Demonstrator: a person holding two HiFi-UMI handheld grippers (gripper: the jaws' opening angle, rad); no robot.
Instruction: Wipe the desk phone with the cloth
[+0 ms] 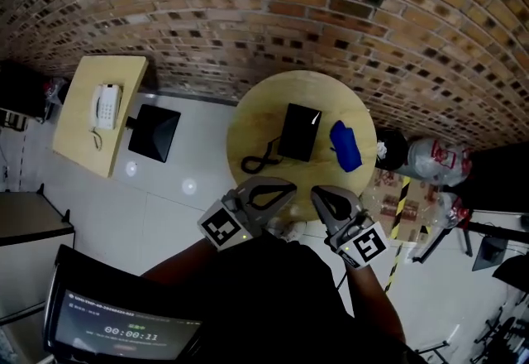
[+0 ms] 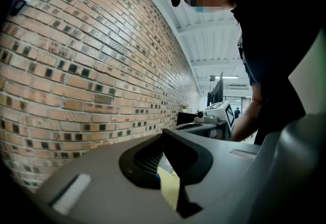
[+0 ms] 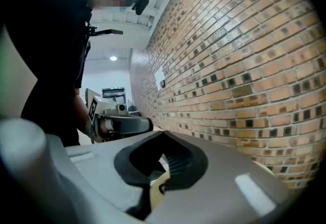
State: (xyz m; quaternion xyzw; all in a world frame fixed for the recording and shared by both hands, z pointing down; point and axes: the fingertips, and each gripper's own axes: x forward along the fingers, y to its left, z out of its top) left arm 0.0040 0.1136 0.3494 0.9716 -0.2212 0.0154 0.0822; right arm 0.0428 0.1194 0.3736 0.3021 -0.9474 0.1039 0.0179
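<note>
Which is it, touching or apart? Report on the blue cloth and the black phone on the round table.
Apart. The head view shows a strip of bare wood between the blue cloth and the black phone on the round table.

Surface/material check, visible items.
Round tabletop (image 1: 248, 126): pale wood, matt, smooth. Side tabletop (image 1: 74, 118): same pale wood. Desk phone (image 1: 298, 131): black plastic, slight gloss. Cloth (image 1: 345, 146): blue fabric, soft, matt. Wall (image 1: 331, 15): bare brick, rough. Floor (image 1: 165, 197): white tile, glossy w/ refl. spots. Left gripper (image 2: 164, 135) & right gripper (image 3: 162, 134): grey matt plastic shells, black ribbed pads (image 2: 150, 160) in jaws.
</note>
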